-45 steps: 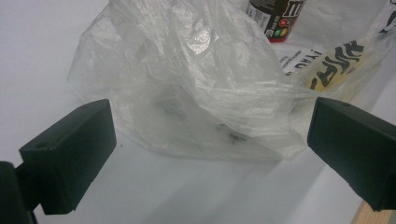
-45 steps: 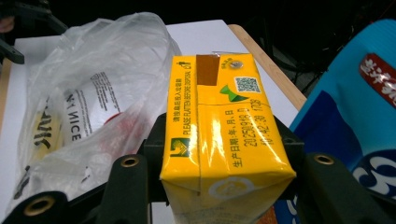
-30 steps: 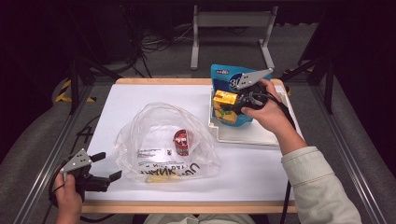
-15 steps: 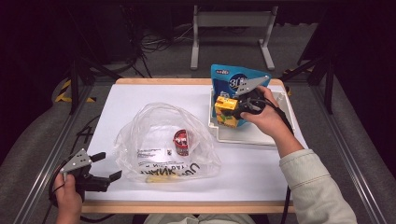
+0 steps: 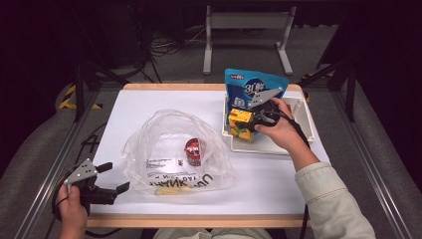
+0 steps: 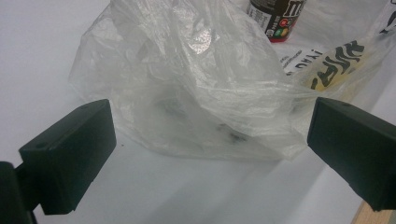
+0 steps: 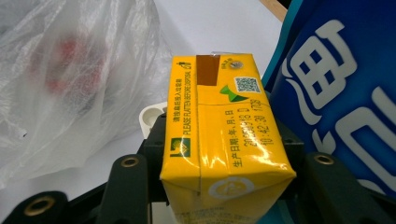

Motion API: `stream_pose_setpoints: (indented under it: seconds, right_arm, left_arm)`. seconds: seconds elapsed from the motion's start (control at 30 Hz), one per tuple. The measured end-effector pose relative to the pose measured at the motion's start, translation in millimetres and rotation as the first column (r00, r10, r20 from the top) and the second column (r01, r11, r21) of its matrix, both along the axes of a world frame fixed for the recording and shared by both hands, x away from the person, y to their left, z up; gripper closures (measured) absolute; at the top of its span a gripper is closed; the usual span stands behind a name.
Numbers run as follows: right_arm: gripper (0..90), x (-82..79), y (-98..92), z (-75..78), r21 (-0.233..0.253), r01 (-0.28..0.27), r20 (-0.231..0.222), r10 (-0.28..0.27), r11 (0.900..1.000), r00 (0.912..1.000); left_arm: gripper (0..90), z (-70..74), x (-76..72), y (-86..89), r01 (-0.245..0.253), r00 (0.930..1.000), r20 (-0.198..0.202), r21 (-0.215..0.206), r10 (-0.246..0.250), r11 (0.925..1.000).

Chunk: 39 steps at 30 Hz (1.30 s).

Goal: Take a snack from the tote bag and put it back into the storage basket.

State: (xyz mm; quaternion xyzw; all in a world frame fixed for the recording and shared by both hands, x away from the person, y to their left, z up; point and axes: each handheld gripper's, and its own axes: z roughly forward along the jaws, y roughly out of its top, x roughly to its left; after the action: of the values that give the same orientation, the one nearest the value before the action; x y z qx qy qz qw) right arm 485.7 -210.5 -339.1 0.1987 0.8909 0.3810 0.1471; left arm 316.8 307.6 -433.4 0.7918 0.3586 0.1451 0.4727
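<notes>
Table [image 5: 149, 99]: one white top, and I'm reading the high view like a clock face with its centre as the hub.
Plastic bag [image 5: 174, 149]: one clear bag, slumped around 7 o'clock, mouth toward 12; one red-capped jar [image 5: 193, 151] lies inside it.
Blue pouch [image 5: 255, 87]: one, upright at the far end of the tray, about 1 o'clock.
Tray [image 5: 304, 115]: one white tray around 2 o'clock, well apart from the bag's near corner but just beside its right flank.
Yellow carton [image 5: 240, 122]: one, at the tray's left edge; in the right gripper view [image 7: 219, 140] its long axis runs straight away from the camera, taped end far.
Right gripper [image 5: 251, 119]: clenched on the yellow carton, I'd say firmly, a jaw pressed against each long side.
Left gripper [image 5: 112, 177]: released, jaws spread wide and empty, parked at 8 o'clock off the bag's near left corner; in the left gripper view [image 6: 205, 154] the bag sits between the jaws, ahead of them, not touched.
Key relation: from the carton, the bag lies toward 8 o'clock, its opening facing 12, so I judge the carton has to come left and drop in from the far side.
Nearer hand: my right has the carton; my left is the one nearer the bag, best placed to lift its rim.
Count: two grippers, one bag, one jar, one carton, one pouch, one tray.
</notes>
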Motion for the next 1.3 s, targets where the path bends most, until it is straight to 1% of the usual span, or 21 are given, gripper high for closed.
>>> stream_pose_setpoints:
  seconds: [0.1, 0.2, 0.23, 0.27, 0.37, 0.43, 0.7, 0.87, 0.9, 1.0, 1.3]
  right_arm:
    - [53.9, 0.6, -0.1, -4.0, -0.003, 0.003, -0.008, -0.003, 1.0, 1.0]
    - [53.9, 1.8, 0.5, -6.3, -0.027, 0.004, -0.027, -0.004, 1.0, 0.9996]
    - [53.9, 1.8, 0.5, -6.3, -0.027, 0.004, -0.027, -0.004, 1.0, 0.9996]
    - [54.0, 2.4, 1.5, -8.3, -0.041, 0.004, -0.037, -0.006, 0.999, 0.9993]
    - [53.9, 2.8, 2.2, -9.7, -0.049, 0.003, -0.044, -0.005, 0.999, 0.999]
    - [53.9, 3.1, 3.2, -11.5, -0.057, 0.003, -0.056, -0.007, 0.998, 0.9984]
    - [53.8, 4.9, 3.2, -15.3, -0.074, 0.006, -0.071, -0.011, 0.997, 0.9974]
    - [53.6, 5.6, 3.1, -19.8, -0.1, 0.01, -0.092, -0.019, 0.995, 0.9956]
    - [53.6, 5.7, 2.0, -20.5, -0.086, 0.008, -0.085, -0.016, 0.996, 0.9962]
    - [53.4, 5.1, -0.3, -21.9, -0.077, 0.014, -0.089, -0.021, 0.997, 0.9958]
    - [51.8, 4.0, -7.0, -22.3, -0.095, 0.023, -0.087, -0.031, 0.995, 0.9957]
  left_arm:
    - [1.6, 0.0, 0.1, 0.2, 0.001, 1.0, 0.0, 0.0, -0.001, 1.0]
    - [1.6, 0.0, 0.1, 0.2, 0.0, 1.0, 0.0, 0.0, 0.0, 1.0]
    - [1.6, 0.0, 0.1, 0.2, 0.0, 1.0, 0.001, 0.0, 0.0, 1.0]
    - [1.6, 0.0, 0.1, 0.3, 0.001, 1.0, 0.0, 0.0, -0.001, 1.0]
    - [1.6, 0.1, 0.1, 0.5, 0.001, 1.0, 0.002, -0.001, -0.001, 1.0]
    - [1.6, 0.2, 0.0, 0.5, 0.001, 1.0, 0.003, -0.001, -0.001, 1.0]
    - [1.6, 0.2, 0.0, 0.6, 0.001, 1.0, 0.003, -0.001, -0.001, 1.0]
    - [1.6, 0.3, 0.0, 0.5, 0.001, 1.0, 0.005, -0.001, -0.001, 1.0]
    - [1.6, 0.3, -0.1, 0.5, 0.001, 1.0, 0.003, -0.001, -0.001, 1.0]
    - [1.6, 0.1, 0.0, 0.1, -0.001, 1.0, 0.0, 0.0, 0.001, 1.0]
    - [1.5, 0.0, 0.5, -0.6, 0.005, 1.0, 0.002, 0.005, -0.005, 1.0]
